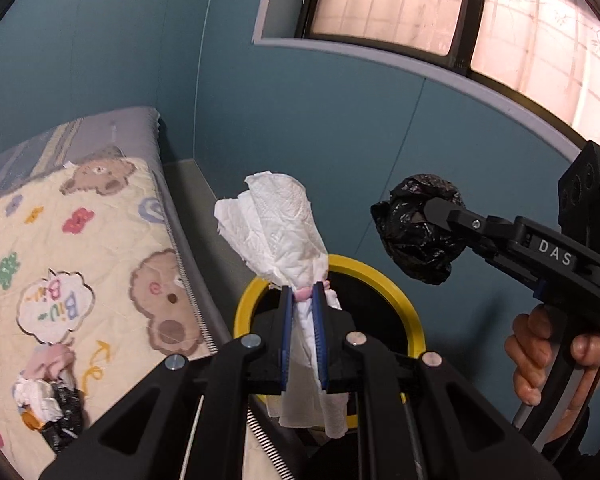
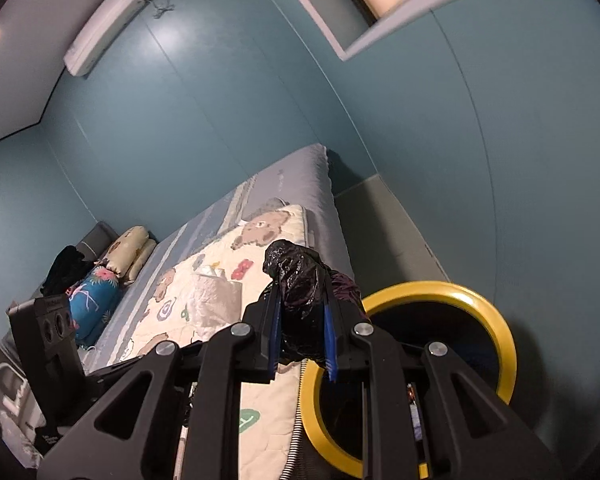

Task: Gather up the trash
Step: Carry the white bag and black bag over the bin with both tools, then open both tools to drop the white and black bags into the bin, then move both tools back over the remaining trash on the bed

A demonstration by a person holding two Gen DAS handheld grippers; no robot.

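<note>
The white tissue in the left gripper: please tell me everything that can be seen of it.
The white tissue is crumpled, soft embossed paper. The left gripper is shut on its middle, so the top fans upward and the lower end hangs below the jaws. A bit of pink shows at the pinch. It is held in the air in front of the yellow-rimmed bin.

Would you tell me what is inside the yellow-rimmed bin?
The yellow-rimmed bin shows only a dark interior. The left gripper with its white tissue covers part of the opening, so any contents cannot be seen.
</note>
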